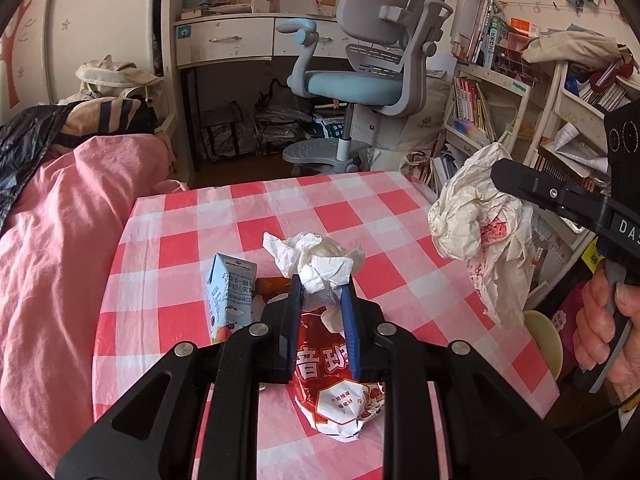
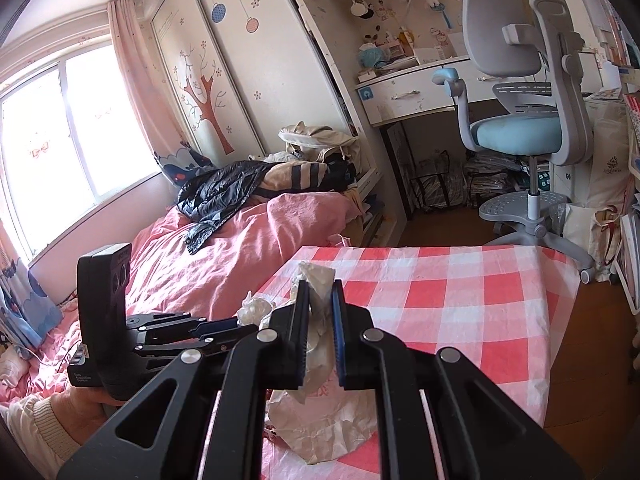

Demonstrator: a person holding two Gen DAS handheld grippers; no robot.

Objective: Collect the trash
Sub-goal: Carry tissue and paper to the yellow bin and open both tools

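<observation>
**Both grippers closed on crumpled trash above the checked table**

Your right gripper (image 2: 320, 312) has its fingers nearly together, pinching a crumpled cream paper wrapper (image 2: 320, 360) with red print. The wrapper sticks up past the fingertips and hangs down below them in a wide, wrinkled fold, clear of the table. Seen from your left wrist camera, that same wrapper (image 1: 480, 224) dangles from the right gripper (image 1: 520, 188) off to the right, past the table's edge, with your right hand (image 1: 604, 320) around the handle.

Your left gripper (image 1: 322, 284) is partly closed, its blue-padded fingers on either side of a crumpled white tissue (image 1: 316, 260). The pads touch the wad's lower sides; most of the tissue bulges out ahead of the fingertips. Whether it is lifted off the table, you cannot tell.

Just below and between the left fingers lies a red snack bag (image 1: 340, 392) with white lettering. Just left of the left finger stands a small blue milk carton (image 1: 230, 296), upright. Both rest on the red-and-white checked tablecloth (image 1: 400, 216). Beyond the table stands a grey and blue desk chair (image 1: 360, 84); a pink bedcover (image 1: 60, 240) lies to the left.
</observation>
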